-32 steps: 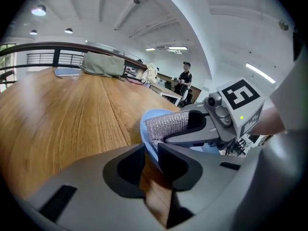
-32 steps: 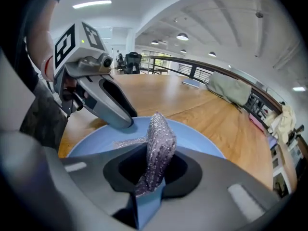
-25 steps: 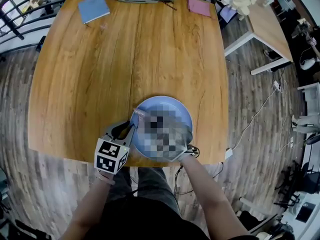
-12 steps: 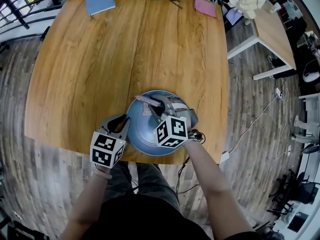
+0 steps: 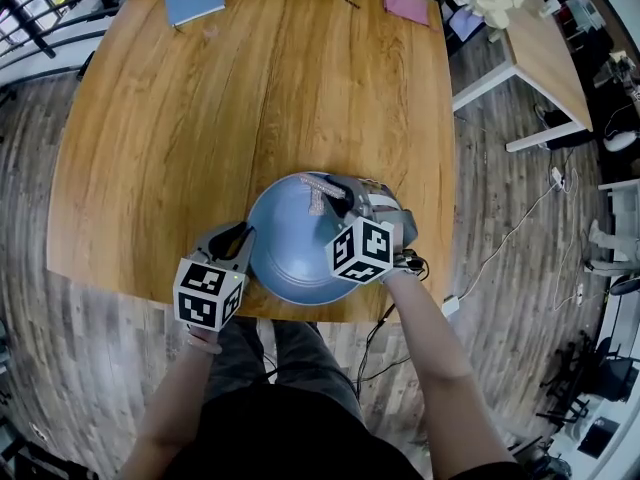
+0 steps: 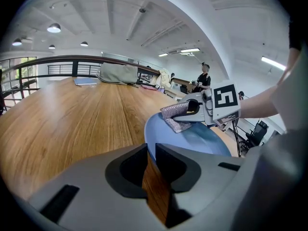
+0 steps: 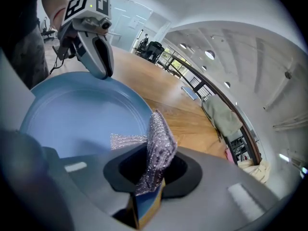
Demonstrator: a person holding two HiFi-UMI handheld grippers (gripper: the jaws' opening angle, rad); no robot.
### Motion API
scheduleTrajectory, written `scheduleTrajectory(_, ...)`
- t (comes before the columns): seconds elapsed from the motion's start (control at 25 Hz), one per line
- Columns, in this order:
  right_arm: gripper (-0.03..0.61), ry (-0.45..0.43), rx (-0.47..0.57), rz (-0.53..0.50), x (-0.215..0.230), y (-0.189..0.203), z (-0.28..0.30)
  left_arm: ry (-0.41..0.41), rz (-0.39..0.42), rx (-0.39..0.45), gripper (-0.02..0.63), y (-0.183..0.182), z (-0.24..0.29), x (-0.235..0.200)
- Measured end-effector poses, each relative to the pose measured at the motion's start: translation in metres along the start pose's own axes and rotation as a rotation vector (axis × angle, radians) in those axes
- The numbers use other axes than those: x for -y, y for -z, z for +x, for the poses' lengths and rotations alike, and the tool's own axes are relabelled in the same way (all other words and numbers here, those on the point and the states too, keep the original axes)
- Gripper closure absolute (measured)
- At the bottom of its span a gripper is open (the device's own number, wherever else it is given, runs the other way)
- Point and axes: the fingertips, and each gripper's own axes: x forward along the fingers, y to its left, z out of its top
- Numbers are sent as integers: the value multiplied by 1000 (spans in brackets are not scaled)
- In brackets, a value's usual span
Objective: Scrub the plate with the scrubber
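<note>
Since half a second ago the scrubber (image 5: 317,191) has travelled across the plate (image 5: 290,258), from about its 10 o'clock part to the rim at 12 to 1 o'clock, and the plate itself has shifted a little to the right. At the left, the left gripper (image 5: 244,240) has just been closing its jaws, and they now pinch the plate's rim at about 9 o'clock. The plate lies on the table (image 5: 200,118) at its 6 o'clock edge. It looks stiff, smooth and probably slippery, maybe breakable, so I think the rim is the only good place to hold it, and firmly, because the rubbing pushes it sideways. The scrubber is a soft, light, glittering mesh pad that folds easily. The right gripper (image 5: 338,194) is clenched on one end of it, and the free end hangs onto the plate, which seems the correct way to hold it.
</note>
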Motion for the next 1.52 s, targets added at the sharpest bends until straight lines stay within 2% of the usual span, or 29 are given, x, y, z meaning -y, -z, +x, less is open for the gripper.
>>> scheduleTrajectory(0.2, 508, 14, -85, 44, 1, 24, -18, -8, 12, -3, 563, -3, -1, 0)
scheduleTrajectory(0.36, 508, 6, -131, 144, -7, 40, -34, 1, 13, -2, 563, -3, -1, 0)
scheduleTrajectory(0.64, 508, -1, -193, 283, -26, 51, -52, 9, 41, -12, 563, -2, 1, -1)
scheduleTrajectory(0.84, 509, -19, -241, 329, -41, 54, -61, 18, 60, -16, 563, -4, 5, 0)
scheduleTrajectory(1.08, 509, -57, -274, 399, -69, 47, -74, 39, 65, -25, 566, -3, 8, 2)
scheduleTrajectory(1.52, 512, -94, -267, 462, -116, 10, -77, 99, 57, -33, 566, -4, 10, 3)
